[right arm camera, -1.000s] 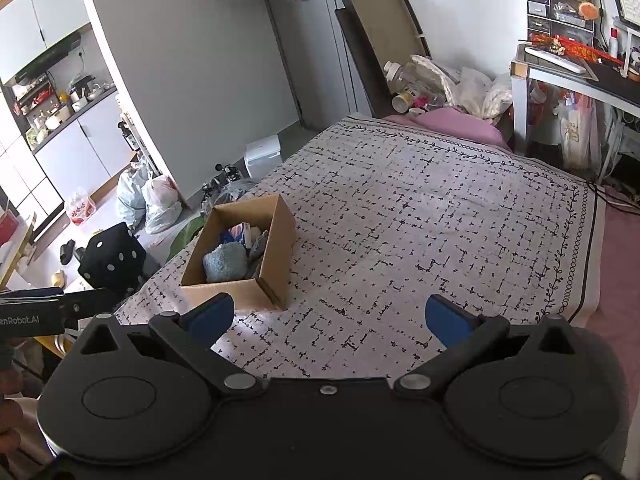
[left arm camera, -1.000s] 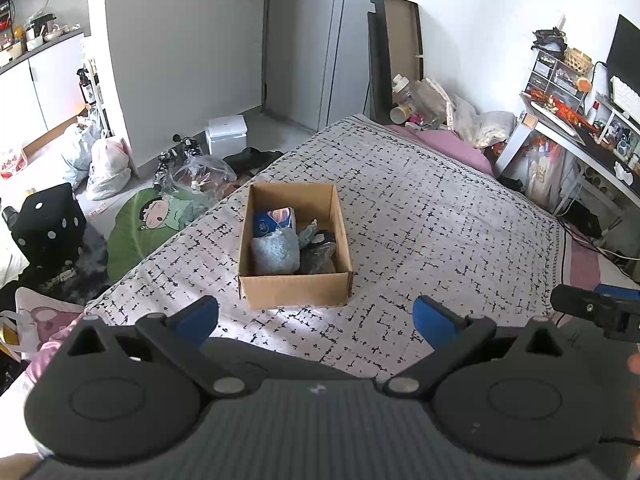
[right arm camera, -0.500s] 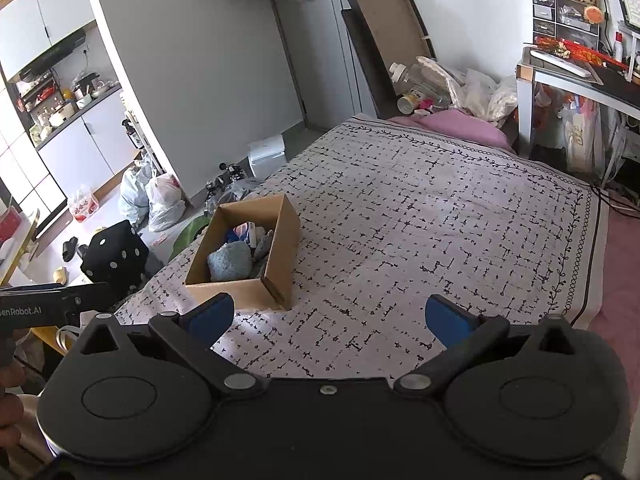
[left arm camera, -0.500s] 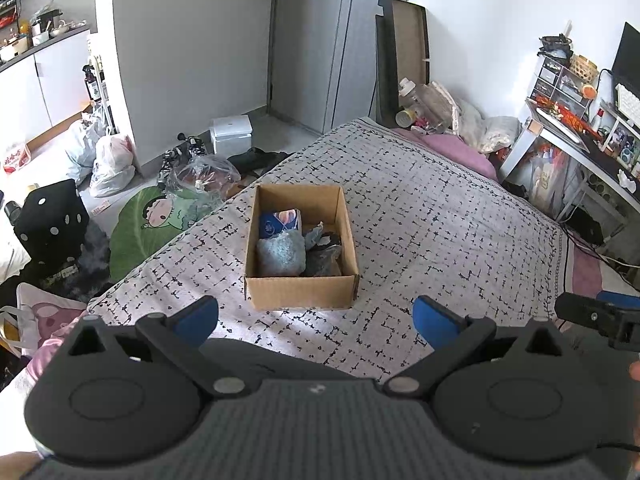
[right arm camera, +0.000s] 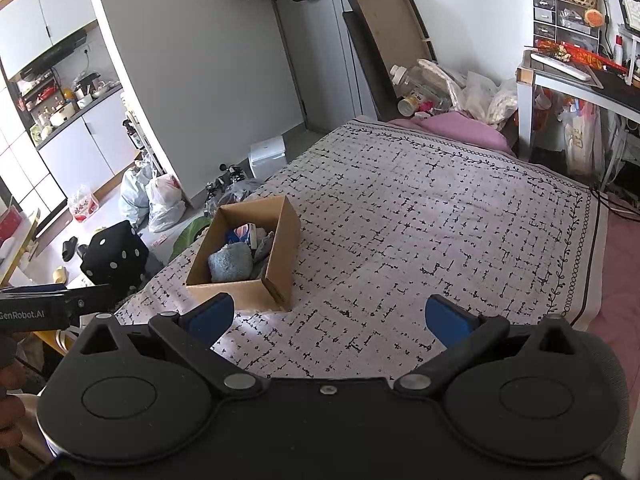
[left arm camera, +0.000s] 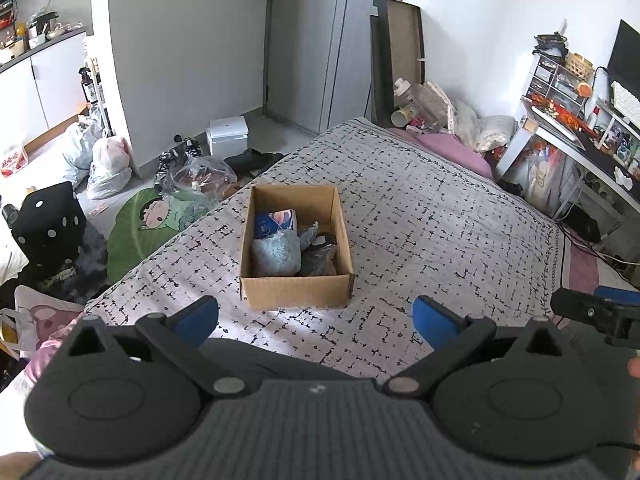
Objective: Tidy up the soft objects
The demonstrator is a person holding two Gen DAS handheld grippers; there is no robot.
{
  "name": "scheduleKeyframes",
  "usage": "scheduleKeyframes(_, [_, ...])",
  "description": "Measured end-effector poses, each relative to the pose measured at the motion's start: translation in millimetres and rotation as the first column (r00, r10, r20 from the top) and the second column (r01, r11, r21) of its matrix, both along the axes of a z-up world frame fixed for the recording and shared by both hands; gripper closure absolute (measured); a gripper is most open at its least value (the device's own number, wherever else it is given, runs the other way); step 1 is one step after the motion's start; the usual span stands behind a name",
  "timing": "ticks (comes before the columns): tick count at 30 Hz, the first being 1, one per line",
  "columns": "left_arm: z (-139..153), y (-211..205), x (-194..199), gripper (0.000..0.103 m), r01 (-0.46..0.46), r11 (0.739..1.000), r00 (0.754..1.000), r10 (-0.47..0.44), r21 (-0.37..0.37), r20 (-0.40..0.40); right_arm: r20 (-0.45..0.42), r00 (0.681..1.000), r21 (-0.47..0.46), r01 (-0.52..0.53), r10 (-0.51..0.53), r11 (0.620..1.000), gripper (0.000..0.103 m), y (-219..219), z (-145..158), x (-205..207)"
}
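An open cardboard box [left arm camera: 296, 292] stands on the patterned bedspread [left arm camera: 432, 232]. It holds a fluffy blue-grey soft item [left arm camera: 276, 256], a dark grey one [left arm camera: 318, 262] and a blue printed packet [left arm camera: 276, 220]. The box also shows in the right wrist view [right arm camera: 280, 264], with the blue-grey item [right arm camera: 230, 266] inside. My left gripper [left arm camera: 316, 316] is open and empty, just short of the box's near wall. My right gripper [right arm camera: 328, 316] is open and empty, to the right of the box and nearer me.
The bedspread [right arm camera: 440, 232] stretches right of the box. A pink pillow [left arm camera: 452, 148] and bags lie at the bed's far end. A desk [right arm camera: 576, 84] stands at the right. Floor clutter, a black dotted cube [left arm camera: 52, 220] and plastic bags [left arm camera: 100, 156] lie left.
Both grippers have tilted or drawn back slightly, so the box sits a little lower and farther in view. Both stay open and empty.
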State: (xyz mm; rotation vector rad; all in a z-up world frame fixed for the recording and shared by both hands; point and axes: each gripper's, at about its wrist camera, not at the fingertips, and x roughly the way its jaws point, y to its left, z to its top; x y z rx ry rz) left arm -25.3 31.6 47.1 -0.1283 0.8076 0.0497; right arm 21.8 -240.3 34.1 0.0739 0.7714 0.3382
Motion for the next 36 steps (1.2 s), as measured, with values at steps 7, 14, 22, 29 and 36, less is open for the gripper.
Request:
scheduleKeyframes(7, [0.7, -2.3, -1.3, 0.0, 0.003, 1.0, 1.0, -0.003, -0.002, 0.004, 0.013, 1.0, -0.003, -0.005, 0.005, 1.0, 0.0, 0.4, 3.3, -1.8])
scheduleKeyframes(14, [1.2, -2.2, -2.3, 0.0, 0.004, 1.0, 1.0, -0.004, -0.003, 0.006, 0.022, 1.0, -0.013, -0.01, 0.01, 1.0, 0.0, 3.6, 4.9, -3.4])
scheduleKeyframes(22, [0.3, -6.1, -3.0, 0.0, 0.014, 1.0, 1.0, -0.014, -0.003, 0.006, 0.026, 1.0, -0.014, 0.001, -0.001, 1.0, 0.0, 1.5, 5.4, -4.4])
scheduleKeyframes(29, [1.1, -6.4, -3.3, 0.0, 0.013, 1.0, 1.0, -0.013, -0.004, 0.009, 0.026, 1.0, -0.012, 0.003, -0.003, 1.0, 0.0, 0.5, 5.4, -4.2])
scheduleKeyframes(36, [1.6, -7.1, -3.6, 0.0, 0.018, 1.0, 1.0, -0.018, -0.004, 0.011, 0.023, 1.0, -0.015, 0.003, -0.002, 1.0, 0.0, 0.9, 4.8, -4.7])
